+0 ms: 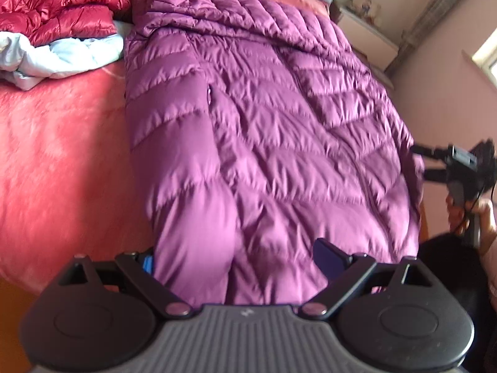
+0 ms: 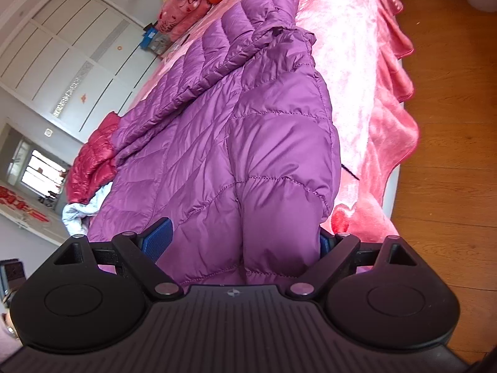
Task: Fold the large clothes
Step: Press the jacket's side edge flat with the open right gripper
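My left gripper point(image 1: 239, 259) stands with its jaws spread wide, and the hem end of the purple down jacket point(image 1: 264, 130) bulges up between them; the blue pads sit out at either side of the fabric and I cannot see them pressing on it. Ahead of these jaws the jacket runs away flat across the pink bedspread point(image 1: 62, 143), its hood at the far end. Beyond my left jaw and further off lies a folded red down jacket point(image 1: 59, 3) stacked on a pale blue garment point(image 1: 71, 56). Off past my right jaw, at the jacket's far edge, I see my right gripper point(image 1: 417, 161) from the side, held in a hand point(image 1: 478, 220). In its own view the right gripper point(image 2: 245, 239) also has its jaws wide apart, with a puffy fold of the purple down jacket point(image 2: 264, 143) rising between them; its left pad is clear of the cloth, while the right pad is mostly hidden behind the fold, so I cannot tell whether it touches. Beyond that right jaw the pink bedspread point(image 2: 388, 143) drops in ruffles to the wooden floor point(image 2: 450, 124).
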Demonstrator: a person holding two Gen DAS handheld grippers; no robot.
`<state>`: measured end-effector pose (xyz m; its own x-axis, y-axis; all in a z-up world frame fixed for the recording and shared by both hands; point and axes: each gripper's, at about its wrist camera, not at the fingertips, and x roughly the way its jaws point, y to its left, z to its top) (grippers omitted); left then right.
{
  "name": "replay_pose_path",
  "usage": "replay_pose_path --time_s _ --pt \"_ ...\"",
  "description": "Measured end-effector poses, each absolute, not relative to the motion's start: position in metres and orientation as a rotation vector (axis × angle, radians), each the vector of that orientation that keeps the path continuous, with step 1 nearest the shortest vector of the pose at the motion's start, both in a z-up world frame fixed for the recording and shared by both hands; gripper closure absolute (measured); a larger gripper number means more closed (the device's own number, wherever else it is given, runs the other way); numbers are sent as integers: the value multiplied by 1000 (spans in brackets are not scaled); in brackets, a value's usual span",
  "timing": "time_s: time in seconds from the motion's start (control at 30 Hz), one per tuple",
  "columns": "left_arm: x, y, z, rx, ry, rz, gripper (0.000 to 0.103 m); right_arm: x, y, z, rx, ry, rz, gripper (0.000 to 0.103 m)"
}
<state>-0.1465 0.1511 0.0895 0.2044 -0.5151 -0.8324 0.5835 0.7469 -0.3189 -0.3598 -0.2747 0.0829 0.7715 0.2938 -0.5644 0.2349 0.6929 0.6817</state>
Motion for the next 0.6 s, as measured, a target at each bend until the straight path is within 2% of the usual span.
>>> replay_pose_path --time_s 0.6 --pt "-195 192 110 51 1145 -784 8 -367 -260 93 842 643 -43 0"
